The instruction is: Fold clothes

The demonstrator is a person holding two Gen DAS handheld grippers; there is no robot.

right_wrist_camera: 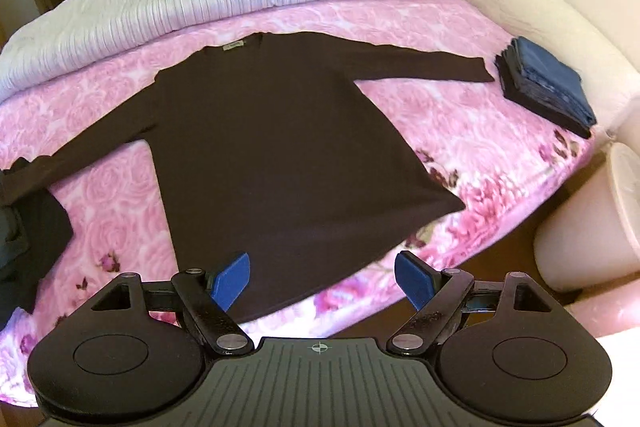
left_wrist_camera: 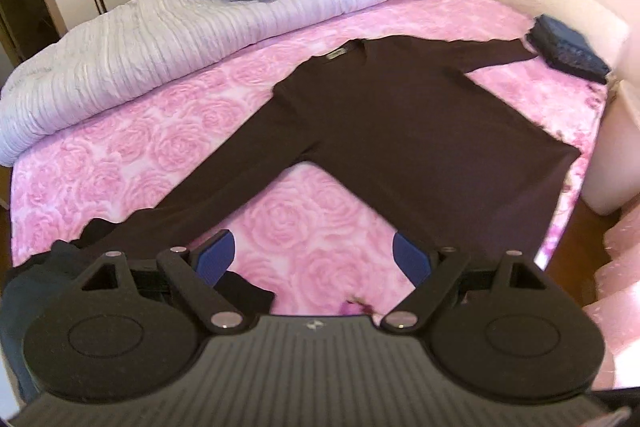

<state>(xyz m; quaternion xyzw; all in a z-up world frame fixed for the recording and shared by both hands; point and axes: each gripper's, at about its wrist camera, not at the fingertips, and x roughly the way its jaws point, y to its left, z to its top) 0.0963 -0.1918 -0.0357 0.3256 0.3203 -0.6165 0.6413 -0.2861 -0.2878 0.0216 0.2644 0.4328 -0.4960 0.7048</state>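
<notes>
Left wrist view: the left gripper (left_wrist_camera: pixel 314 259) hangs with jaws wide apart and empty above the pink bed (left_wrist_camera: pixel 120 147), near the dark sweater (left_wrist_camera: pixel 400 115), spread flat, sleeves out, likely ready for folding. Right wrist view: the right gripper (right_wrist_camera: pixel 322 279), jaws likewise open and empty, hovers over the sweater's hem (right_wrist_camera: pixel 304 283); a folded blue stack (right_wrist_camera: pixel 548 87) sits just beside the far cuff

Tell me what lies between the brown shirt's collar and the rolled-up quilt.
Nothing but a bare strip of pink rose blanket separates the brown shirt collar from the quilt; the right wrist view shows it best.
</notes>
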